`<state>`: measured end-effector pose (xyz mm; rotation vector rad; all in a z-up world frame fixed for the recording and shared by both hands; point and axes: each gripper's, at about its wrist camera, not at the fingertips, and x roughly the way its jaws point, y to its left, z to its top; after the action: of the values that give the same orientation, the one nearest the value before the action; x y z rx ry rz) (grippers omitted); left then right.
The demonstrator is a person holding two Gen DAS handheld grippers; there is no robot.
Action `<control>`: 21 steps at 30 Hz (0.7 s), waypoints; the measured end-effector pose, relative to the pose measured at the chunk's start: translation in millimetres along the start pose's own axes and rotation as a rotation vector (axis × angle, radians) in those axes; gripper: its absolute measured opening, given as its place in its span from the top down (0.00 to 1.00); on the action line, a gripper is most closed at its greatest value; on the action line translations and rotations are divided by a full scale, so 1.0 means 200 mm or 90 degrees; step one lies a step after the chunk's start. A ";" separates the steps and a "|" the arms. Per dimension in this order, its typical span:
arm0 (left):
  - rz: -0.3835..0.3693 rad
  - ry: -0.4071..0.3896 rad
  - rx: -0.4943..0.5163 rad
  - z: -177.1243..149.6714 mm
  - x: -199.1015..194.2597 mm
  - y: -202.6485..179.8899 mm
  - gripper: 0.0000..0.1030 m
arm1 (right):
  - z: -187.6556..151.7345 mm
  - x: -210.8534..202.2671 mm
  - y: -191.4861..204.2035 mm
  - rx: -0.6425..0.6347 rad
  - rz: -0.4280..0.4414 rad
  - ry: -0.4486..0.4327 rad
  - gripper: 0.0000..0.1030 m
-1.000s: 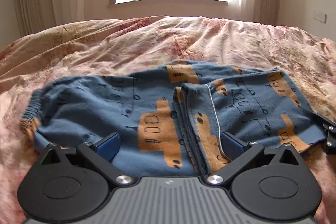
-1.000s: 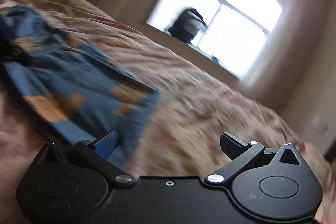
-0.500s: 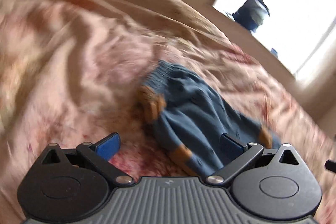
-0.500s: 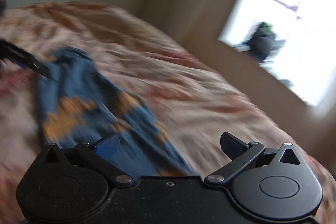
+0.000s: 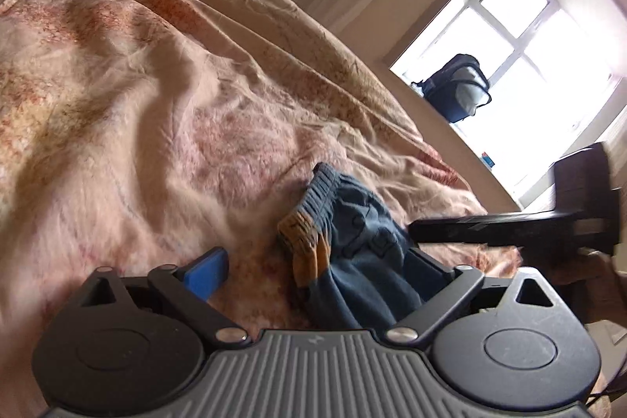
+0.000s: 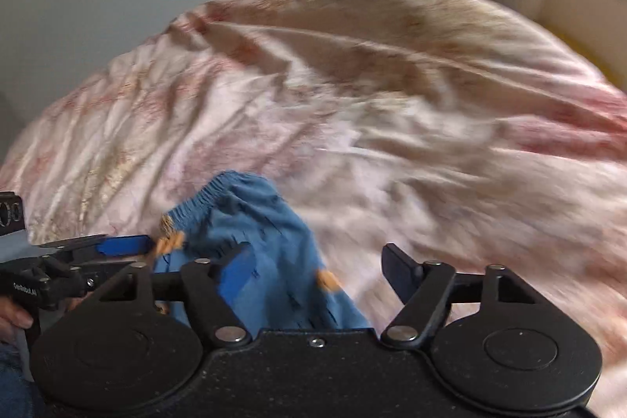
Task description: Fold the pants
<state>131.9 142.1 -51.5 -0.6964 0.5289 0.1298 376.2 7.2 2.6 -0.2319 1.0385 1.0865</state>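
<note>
Blue pants [image 5: 360,261] with orange prints lie bunched on a pink floral duvet [image 5: 156,104], elastic waistband end up. My left gripper [image 5: 313,265] hovers at that end. Its jaws are closing but still wide, and the cloth lies between them without being pinched. In the right wrist view the pants [image 6: 250,210] also lie between the jaws of my right gripper [image 6: 313,261], which are closing. Its blue left pad sits against the cloth; the right finger is over bare duvet. Each view shows the other gripper's fingers [image 5: 470,226] [image 6: 121,245] alongside.
The rumpled duvet [image 6: 392,104] covers the whole bed. A dark backpack [image 5: 458,93] stands on the sill of a bright window behind the bed. A person's hand [image 6: 11,316] holds the left gripper's handle at the frame's edge.
Both cameras have swung from the spread pants to the waistband end. The right gripper crossed over to beside the left one, and its jaws have narrowed. The left view has rolled.
</note>
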 end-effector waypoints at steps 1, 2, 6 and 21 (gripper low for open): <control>-0.004 -0.002 0.001 0.01 0.00 0.01 0.12 | 0.00 0.03 0.00 -0.006 0.010 0.013 0.53; -0.006 -0.002 0.000 0.01 0.00 0.01 0.18 | 0.00 0.06 0.00 -0.017 0.022 0.024 0.65; -0.024 -0.002 -0.022 0.02 0.00 0.04 0.32 | -0.07 0.08 -0.01 -0.066 0.018 0.015 0.98; -0.096 0.061 -0.113 0.04 0.09 0.15 0.25 | -0.10 0.01 -0.20 0.079 0.086 -0.067 0.51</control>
<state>143.2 169.8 -72.9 -0.9166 0.5597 0.0023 397.4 -24.9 -22.6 -0.0040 1.0345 1.1387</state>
